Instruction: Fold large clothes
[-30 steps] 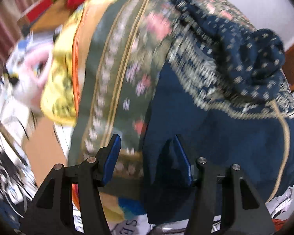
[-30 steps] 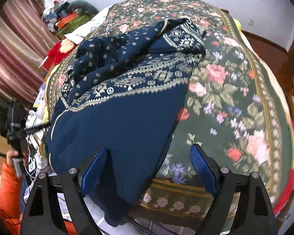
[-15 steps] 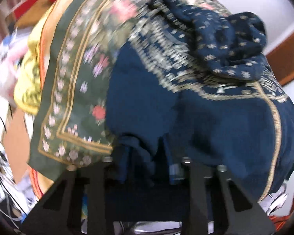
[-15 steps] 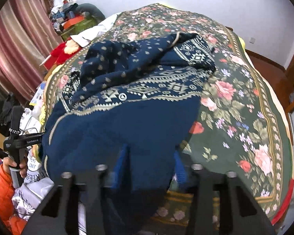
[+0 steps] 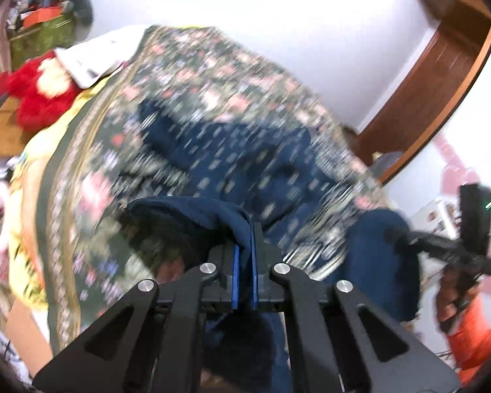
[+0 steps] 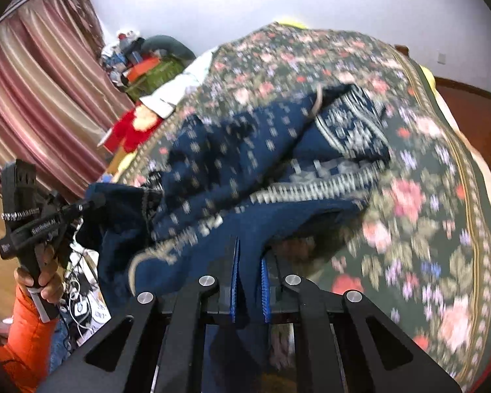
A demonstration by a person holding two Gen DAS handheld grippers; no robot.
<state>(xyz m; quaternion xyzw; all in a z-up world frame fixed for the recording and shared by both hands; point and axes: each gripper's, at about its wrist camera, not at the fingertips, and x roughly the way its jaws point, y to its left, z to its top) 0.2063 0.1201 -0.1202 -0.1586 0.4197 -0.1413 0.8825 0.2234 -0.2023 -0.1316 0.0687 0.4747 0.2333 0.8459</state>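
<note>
Blue-padded fingers (image 5: 236, 271) of the left gripper (image 5: 244, 262) pinch a soft fold of the navy patterned garment (image 5: 245, 163); the right gripper (image 6: 249, 281) likewise clamps its plain hem. From both, the garment lies rumpled toward 12 o'clock across the flowered bedspread (image 6: 425, 180), a fuzzy red toy (image 5: 39, 95) at 10 o'clock.

The bed (image 6: 442, 196) is covered by a dark green blanket (image 6: 409, 235) with pink flowers. A dark blue cloth (image 6: 245, 170) with light patterns is spread on the blanket, and its near edge is lifted. A red soft toy (image 5: 39, 98) is seen at the bed's side.
</note>
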